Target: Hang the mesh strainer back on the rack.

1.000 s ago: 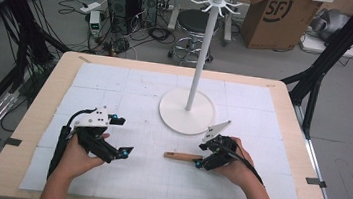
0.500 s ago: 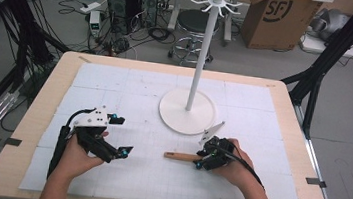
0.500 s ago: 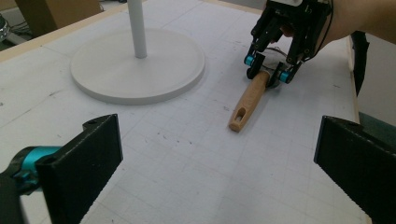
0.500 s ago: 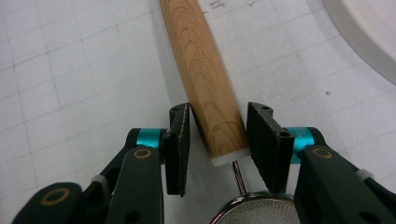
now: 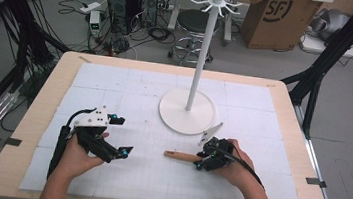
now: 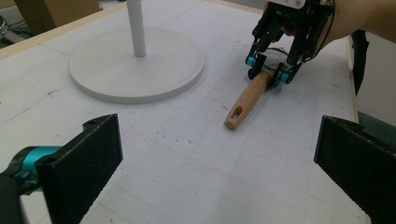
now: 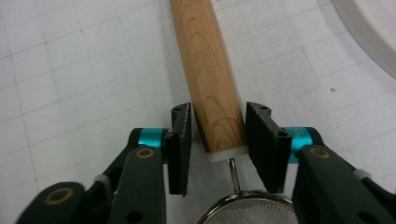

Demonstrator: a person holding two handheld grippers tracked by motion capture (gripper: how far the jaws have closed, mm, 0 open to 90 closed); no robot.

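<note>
A strainer with a wooden handle (image 5: 180, 156) lies on the white mat, its handle pointing left. My right gripper (image 5: 206, 159) sits low over the handle's inner end; its jaws have just been closing and both pads now press the handle (image 7: 205, 60) from either side. The strainer's mesh bowl (image 7: 247, 212) lies just behind the pads. From the left gripper view I see the right gripper (image 6: 271, 70) clamped on the handle (image 6: 247, 100). My left gripper (image 5: 122, 135) rests on the mat at the left, open, with nothing between its fingers (image 6: 88, 163).
A white stand with a round base (image 5: 177, 117) and a tall pole topped by hooks (image 5: 215, 0) rises behind the strainer, near mid-table. The gridded mat (image 5: 130, 89) covers the wooden table (image 5: 37, 114). A stool, cables and boxes lie beyond the far edge.
The right gripper's jaws have narrowed onto the wooden handle. Both hands and the strainer have stayed where they were.
</note>
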